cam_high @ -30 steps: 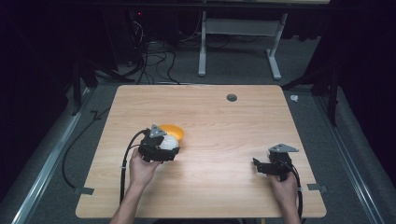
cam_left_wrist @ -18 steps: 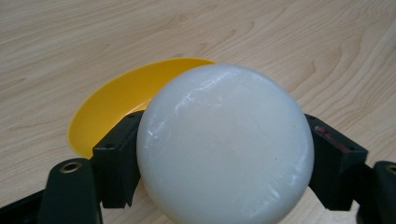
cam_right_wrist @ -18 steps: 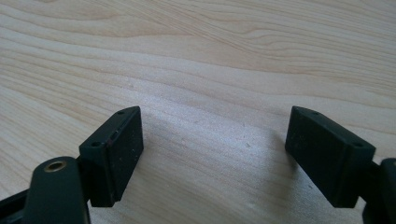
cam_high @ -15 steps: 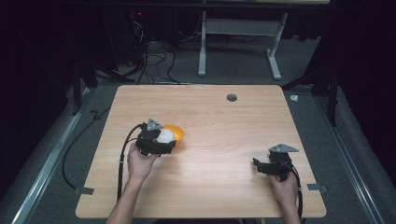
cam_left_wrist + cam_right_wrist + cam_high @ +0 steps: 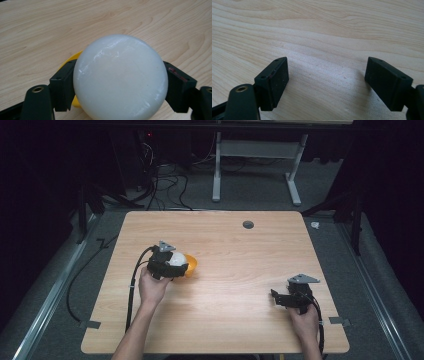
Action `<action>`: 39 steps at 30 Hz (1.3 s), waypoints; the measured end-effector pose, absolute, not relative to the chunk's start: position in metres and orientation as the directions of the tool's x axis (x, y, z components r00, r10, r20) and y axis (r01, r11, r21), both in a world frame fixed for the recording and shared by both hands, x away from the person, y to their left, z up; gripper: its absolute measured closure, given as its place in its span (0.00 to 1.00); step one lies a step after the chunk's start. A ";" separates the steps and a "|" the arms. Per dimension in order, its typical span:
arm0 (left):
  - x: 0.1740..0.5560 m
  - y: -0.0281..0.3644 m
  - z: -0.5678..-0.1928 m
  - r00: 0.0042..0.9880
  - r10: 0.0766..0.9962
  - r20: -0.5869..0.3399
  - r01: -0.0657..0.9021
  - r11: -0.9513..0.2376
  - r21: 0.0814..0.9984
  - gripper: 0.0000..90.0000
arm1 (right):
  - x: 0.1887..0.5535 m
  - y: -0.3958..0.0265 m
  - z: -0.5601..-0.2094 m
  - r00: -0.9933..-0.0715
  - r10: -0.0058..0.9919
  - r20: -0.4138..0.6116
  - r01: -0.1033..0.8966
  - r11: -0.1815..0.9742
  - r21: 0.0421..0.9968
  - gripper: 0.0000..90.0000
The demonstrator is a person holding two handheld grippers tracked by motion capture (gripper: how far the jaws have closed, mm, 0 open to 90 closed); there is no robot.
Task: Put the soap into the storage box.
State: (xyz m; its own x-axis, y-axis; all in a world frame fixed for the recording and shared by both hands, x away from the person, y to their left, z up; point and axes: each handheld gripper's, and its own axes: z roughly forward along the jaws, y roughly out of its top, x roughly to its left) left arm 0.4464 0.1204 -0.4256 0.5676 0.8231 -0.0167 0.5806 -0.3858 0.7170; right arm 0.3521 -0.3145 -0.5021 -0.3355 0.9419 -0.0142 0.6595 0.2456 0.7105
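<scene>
A white ball sits between the two black jaws of my left gripper, which is shut on it. Behind and under the ball lies an orange-yellow bowl, its rim peeking out at the ball's left in the left gripper view. In the high view the ball rests over the bowl at the table's left middle. My right gripper rests near the table's front right, its jaws wide apart over bare wood, nothing between its fingertips.
The wooden table has a dark round grommet near its far edge. Black cables trail from both grippers toward the front edge. A white desk frame and tangled cables stand on the floor beyond.
My left gripper has shifted slightly toward the far left with the white ball in it, beside the orange bowl. The right gripper has stayed put.
</scene>
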 end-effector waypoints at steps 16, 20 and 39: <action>0.466 0.113 -0.437 0.541 0.841 -0.019 0.612 -0.378 0.694 0.27 | 0.352 -0.314 -0.502 -0.335 0.942 -0.012 0.660 0.244 0.711 0.23; 0.469 0.113 -0.442 0.531 0.847 -0.007 0.625 -0.386 0.678 0.27 | 0.352 -0.314 -0.502 -0.335 0.942 -0.012 0.660 0.244 0.710 0.22; 0.474 0.108 -0.453 0.510 0.860 0.009 0.651 -0.393 0.650 0.27 | 0.352 -0.314 -0.502 -0.334 0.942 -0.012 0.660 0.243 0.710 0.22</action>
State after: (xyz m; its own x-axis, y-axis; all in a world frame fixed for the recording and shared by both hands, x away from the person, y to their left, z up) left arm 0.4740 0.1076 -0.4530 0.5104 0.8599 0.0089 0.6505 -0.3928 0.6500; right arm 0.3519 -0.3144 -0.5020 -0.3343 0.9424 -0.0121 0.6604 0.2434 0.7103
